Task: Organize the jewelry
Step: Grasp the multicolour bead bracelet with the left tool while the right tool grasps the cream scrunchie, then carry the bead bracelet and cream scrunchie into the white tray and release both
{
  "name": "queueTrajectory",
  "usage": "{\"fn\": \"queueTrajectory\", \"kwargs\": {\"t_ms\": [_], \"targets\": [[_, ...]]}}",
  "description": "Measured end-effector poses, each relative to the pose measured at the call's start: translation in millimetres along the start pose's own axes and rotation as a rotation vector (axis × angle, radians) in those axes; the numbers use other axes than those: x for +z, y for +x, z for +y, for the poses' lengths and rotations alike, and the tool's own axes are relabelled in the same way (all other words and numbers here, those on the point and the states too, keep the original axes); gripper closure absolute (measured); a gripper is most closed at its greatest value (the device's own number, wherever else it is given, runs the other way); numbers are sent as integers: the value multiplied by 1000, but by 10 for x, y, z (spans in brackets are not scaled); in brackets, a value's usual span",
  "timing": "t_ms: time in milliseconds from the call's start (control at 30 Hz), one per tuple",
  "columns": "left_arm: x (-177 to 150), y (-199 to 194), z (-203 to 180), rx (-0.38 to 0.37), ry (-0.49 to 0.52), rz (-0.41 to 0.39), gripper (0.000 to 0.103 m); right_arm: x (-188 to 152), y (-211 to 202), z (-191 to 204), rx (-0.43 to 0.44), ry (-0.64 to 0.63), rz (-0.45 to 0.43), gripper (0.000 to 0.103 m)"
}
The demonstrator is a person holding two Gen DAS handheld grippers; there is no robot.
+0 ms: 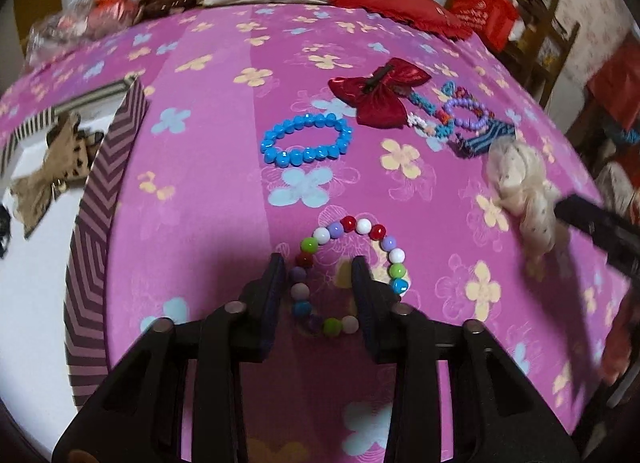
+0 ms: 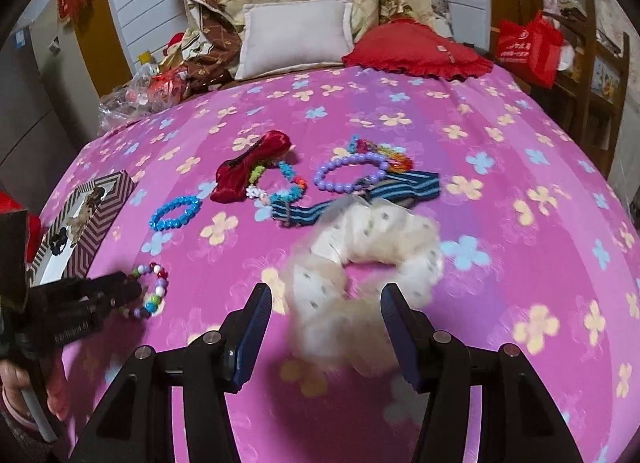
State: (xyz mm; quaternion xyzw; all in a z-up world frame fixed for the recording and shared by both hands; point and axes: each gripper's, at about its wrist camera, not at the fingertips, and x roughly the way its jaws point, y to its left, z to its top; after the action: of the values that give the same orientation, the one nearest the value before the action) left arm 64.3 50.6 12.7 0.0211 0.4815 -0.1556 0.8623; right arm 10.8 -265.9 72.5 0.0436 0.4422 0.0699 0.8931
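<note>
Pointing steeply down, the left tool (image 1: 320,267) straddles the multicoloured bead bracelet (image 1: 352,275), unclamped; the right tool (image 2: 326,295) gapes over the cream scrunchie (image 2: 360,263).

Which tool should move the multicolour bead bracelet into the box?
Left. The left tool straddles the bracelet, next to the box; the right tool hovers over the scrunchie.

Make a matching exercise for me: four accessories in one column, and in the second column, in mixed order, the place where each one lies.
1. multicoloured bead bracelet
2. cream scrunchie
3. blue bead bracelet
4. leopard-print bow

A. inside the patterned box
B. partly between the open jaws of the right gripper
C. on the bedspread, beside the red bow
D. partly between the jaws of the left gripper

Pairs: 1-D, 2-B, 3-C, 4-A
</note>
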Motion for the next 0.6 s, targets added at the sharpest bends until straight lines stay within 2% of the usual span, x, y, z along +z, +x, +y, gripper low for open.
{"fn": "queueTrajectory", "kwargs": {"t_ms": [133, 333, 400, 500, 600], "targets": [[-40, -3, -63, 1, 27, -3, 95, 62, 236, 134, 10, -38, 46, 48], [-122, -128, -38, -48, -7, -5, 95, 63, 518, 132, -29, -32, 106, 50], [-161, -255, -26, -59, -19, -28, 95, 52, 524, 97, -44, -23, 106, 69], [-170, -475, 5, -68, -33, -72, 95, 60, 487, 53, -33, 0, 112, 83], [-156, -721, 77, -95, -58, -114, 95, 91, 347, 59, -29, 12, 93, 86]]}}
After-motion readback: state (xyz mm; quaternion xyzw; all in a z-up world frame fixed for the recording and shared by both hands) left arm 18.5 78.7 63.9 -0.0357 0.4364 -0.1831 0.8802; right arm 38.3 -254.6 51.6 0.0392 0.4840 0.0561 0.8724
